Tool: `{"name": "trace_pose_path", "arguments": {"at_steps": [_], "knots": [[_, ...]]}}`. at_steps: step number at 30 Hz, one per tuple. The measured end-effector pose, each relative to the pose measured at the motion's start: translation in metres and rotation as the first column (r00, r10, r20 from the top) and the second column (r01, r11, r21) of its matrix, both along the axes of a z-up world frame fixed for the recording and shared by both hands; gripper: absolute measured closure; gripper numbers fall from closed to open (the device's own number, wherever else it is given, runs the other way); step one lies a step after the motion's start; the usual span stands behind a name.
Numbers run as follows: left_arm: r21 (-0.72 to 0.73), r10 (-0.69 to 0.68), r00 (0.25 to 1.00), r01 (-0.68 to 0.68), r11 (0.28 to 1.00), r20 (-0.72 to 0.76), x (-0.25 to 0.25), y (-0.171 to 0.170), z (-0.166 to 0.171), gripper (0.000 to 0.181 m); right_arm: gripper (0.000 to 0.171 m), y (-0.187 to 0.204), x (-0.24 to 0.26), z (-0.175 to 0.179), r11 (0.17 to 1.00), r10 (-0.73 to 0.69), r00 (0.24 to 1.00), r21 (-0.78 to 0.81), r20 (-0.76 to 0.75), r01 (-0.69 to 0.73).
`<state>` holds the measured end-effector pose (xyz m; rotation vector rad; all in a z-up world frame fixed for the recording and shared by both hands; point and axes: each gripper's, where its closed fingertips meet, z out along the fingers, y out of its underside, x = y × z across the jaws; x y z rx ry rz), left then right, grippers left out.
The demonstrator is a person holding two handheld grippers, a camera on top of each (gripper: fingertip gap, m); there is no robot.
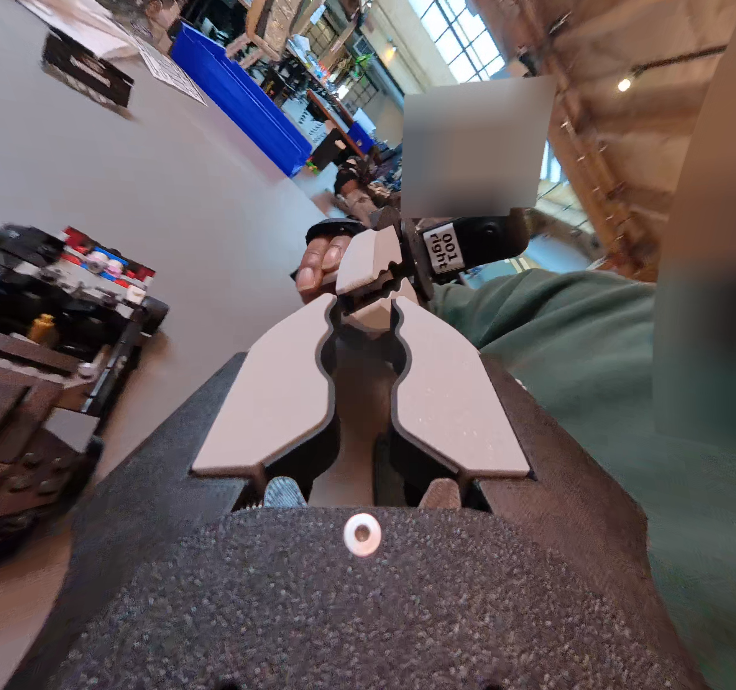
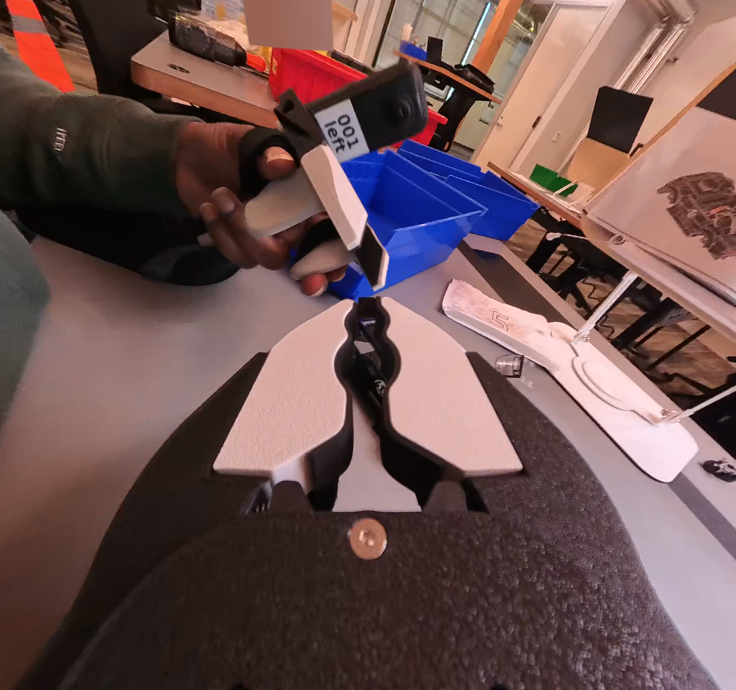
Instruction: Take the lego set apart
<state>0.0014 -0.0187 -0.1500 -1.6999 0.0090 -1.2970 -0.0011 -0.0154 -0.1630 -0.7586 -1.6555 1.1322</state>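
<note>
**Left wrist view**
- Lego set (image 1: 91,268): far left, on a dark stand at table (image 1: 179,201) edge; many red, blue, white and pink bricks on it, so the bulk looks unstripped.
- Left gripper (image 1: 364,306): raised off the table, jaws part way apart w/ a gap at the tips. Can't tell if it grips or is loose.
- Right gripper (image 1: 350,302): tip to tip w/ the left one, pinched on sth dark, too small to tell here.
- Hand (image 1: 318,264): on the right gripper's handle, green sleeve near right.
- Blue bin (image 1: 239,93): far, behind the grippers; contents hidden.

**Right wrist view**
- Right gripper (image 2: 368,306): clenched on a slim black piece (image 2: 370,352) that runs along the slot btwn the fingers.
- Left gripper (image 2: 376,280): just beyond the piece's far end, seen edge-on; contact unclear.
- Blue bins (image 2: 418,213): far, centre; what shows of the inside looks bare.
- White bag (image 2: 557,352): right, flat on the table; small clear bit (image 2: 509,364) beside it.

**Progress**
- Done: one black piece looks off the set and held in mid-air, probably being split further.
- Left: most of the set, by my reading. Early stage.
</note>
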Motion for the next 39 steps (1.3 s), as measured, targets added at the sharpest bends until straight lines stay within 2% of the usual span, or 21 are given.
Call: {"name": "trace_pose_path", "arguments": {"at_steps": [5,9,12,16,18,19,20,22,23,24,26,27,29,31,36,39], "knots": [[-0.043,-0.041,0.994,0.046,0.998,0.102,0.006,0.000,-0.002,0.162,0.163,-0.003,0.001,0.000,0.999,-0.004,1.000,0.051,-0.020,0.005],[-0.077,-0.071,0.991,0.080,0.994,0.113,0.015,0.001,-0.009,0.164,0.163,-0.007,0.002,0.002,0.995,-0.002,0.999,0.099,-0.043,0.006],[-0.079,-0.081,0.990,0.091,0.993,0.119,0.018,0.001,-0.010,0.175,0.163,-0.010,0.002,0.001,0.990,-0.003,0.998,0.142,-0.055,0.010],[-0.030,-0.062,0.998,0.061,0.998,-0.005,0.014,-0.002,-0.005,0.175,0.163,-0.009,0.003,0.005,0.984,-0.022,0.996,0.174,-0.085,0.037],[0.050,0.044,0.987,-0.036,0.998,-0.153,-0.006,-0.002,0.006,0.176,0.154,-0.001,0.004,0.008,0.990,-0.036,0.997,0.131,-0.069,0.044],[0.090,0.142,0.953,-0.122,0.988,-0.268,-0.024,-0.001,0.009,0.175,0.150,0.006,0.004,0.012,0.994,-0.050,0.997,0.092,-0.065,0.056],[0.129,0.259,0.874,-0.226,0.966,-0.411,-0.051,0.000,0.009,0.175,0.150,0.015,0.004,0.014,0.995,-0.073,0.996,0.058,-0.059,0.076],[0.215,0.458,0.599,-0.434,0.875,-0.657,-0.115,-0.006,0.006,0.176,0.146,0.037,0.002,0.012,0.993,-0.118,0.993,0.011,-0.013,0.119],[0.220,0.480,0.477,-0.502,0.837,-0.737,-0.142,-0.014,0.001,0.176,0.146,0.047,0.000,0.009,0.990,-0.140,0.990,-0.010,0.020,0.140],[0.188,0.455,0.403,-0.550,0.814,-0.794,-0.162,-0.022,-0.009,0.175,0.146,0.055,-0.001,0.004,0.987,-0.154,0.986,-0.030,0.058,0.156],[0.123,0.412,0.337,-0.628,0.768,-0.847,-0.190,-0.036,-0.029,0.174,0.144,0.068,-0.004,-0.011,0.981,-0.170,0.975,-0.069,0.143,0.182],[0.087,0.390,0.351,-0.639,0.764,-0.851,-0.194,-0.039,-0.038,0.174,0.143,0.072,-0.006,-0.019,0.978,-0.169,0.967,-0.088,0.188,0.188],[-0.010,0.335,0.435,-0.622,0.783,-0.836,-0.188,-0.042,-0.054,0.146,0.140,0.076,-0.008,-0.038,0.974,-0.153,0.948,-0.117,0.280,0.192],[-0.065,0.286,0.480,-0.591,0.804,-0.829,-0.181,-0.042,-0.066,0.128,0.138,0.078,-0.009,-0.054,0.971,-0.144,0.928,-0.132,0.344,0.199],[-0.096,0.218,0.496,-0.532,0.841,-0.840,-0.171,-0.045,-0.078,0.111,0.139,0.084,-0.014,-0.068,0.960,-0.136,0.905,-0.173,0.403,0.222],[-0.014,0.273,0.483,-0.509,0.861,-0.832,-0.166,-0.038,-0.065,0.116,0.146,0.092,-0.022,-0.067,0.951,-0.141,0.895,-0.193,0.422,0.241]]}}
